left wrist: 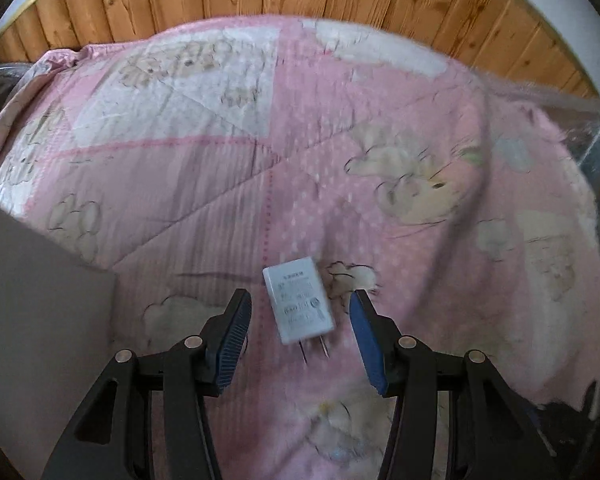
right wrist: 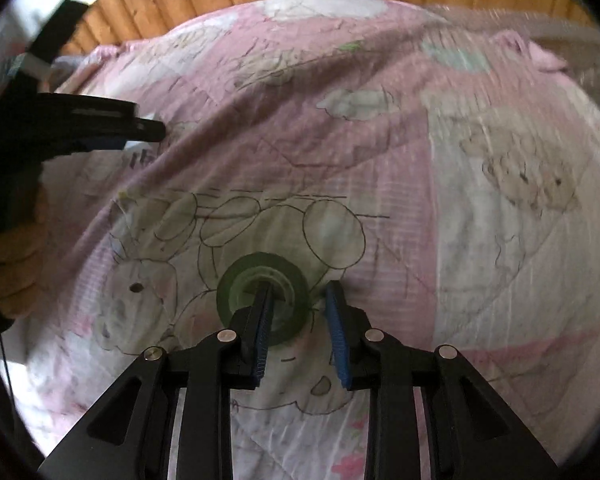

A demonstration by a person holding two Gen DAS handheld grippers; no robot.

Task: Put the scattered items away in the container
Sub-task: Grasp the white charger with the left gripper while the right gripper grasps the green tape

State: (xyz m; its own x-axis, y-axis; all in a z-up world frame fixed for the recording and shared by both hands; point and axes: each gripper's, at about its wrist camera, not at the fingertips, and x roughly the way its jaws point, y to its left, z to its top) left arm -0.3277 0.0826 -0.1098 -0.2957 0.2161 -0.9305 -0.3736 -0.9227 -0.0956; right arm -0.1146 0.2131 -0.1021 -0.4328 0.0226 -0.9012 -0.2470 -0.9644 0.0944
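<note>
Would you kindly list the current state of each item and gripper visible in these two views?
Left gripper: open, fingers either side of the charger, not touching.
Charger: lying flat on the quilt, prongs toward the camera.
Right gripper: open, one finger in the tape roll's hole.
Tape roll: flat on the quilt, ungripped.
Grey container: contents hidden.

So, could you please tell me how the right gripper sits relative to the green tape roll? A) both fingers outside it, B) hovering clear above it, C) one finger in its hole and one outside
C: the right gripper has one finger inside the tape roll hole, the other outside its rim.
</note>
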